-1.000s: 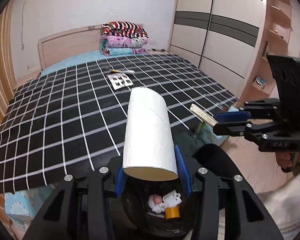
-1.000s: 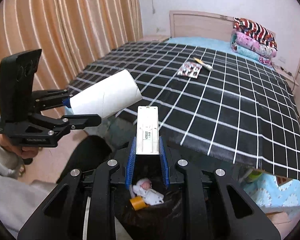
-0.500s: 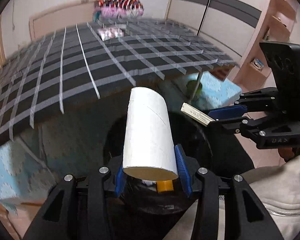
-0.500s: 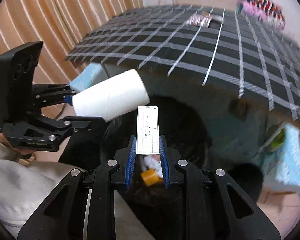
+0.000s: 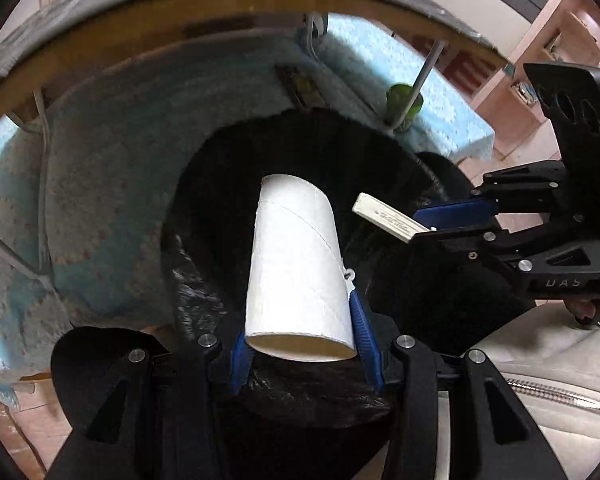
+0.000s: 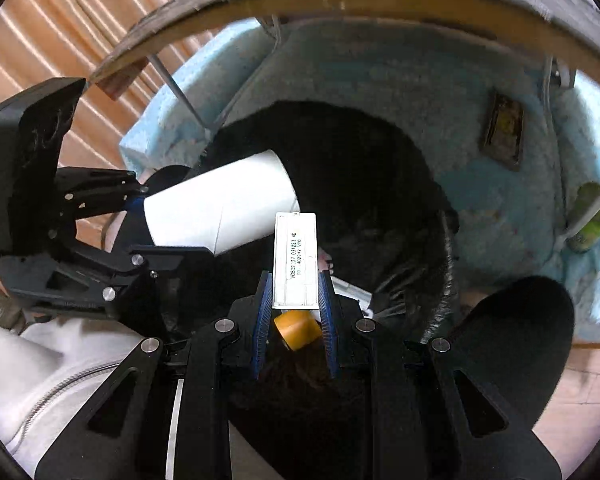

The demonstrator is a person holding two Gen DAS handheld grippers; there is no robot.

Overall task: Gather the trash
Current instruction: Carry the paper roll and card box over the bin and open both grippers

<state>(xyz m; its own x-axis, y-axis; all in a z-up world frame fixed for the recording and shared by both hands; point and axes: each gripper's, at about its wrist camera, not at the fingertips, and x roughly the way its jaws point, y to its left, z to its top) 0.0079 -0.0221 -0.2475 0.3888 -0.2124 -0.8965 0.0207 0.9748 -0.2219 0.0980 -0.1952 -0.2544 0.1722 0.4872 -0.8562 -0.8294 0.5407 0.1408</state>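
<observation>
Bed frame (image 5: 228,12) overhead | green bottle (image 6: 592,216) beside black bin (image 5: 380,152)

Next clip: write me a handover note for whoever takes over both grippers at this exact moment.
Left gripper: shut on the cardboard tube, held over the bin.
Right gripper: shut on the flat white box, also over the bin.
In the bin: an orange cap and some white scraps.
Done: both items brought above the black-lined bin.
Left: open both grippers so tube and box drop in, then check for more trash.
</observation>
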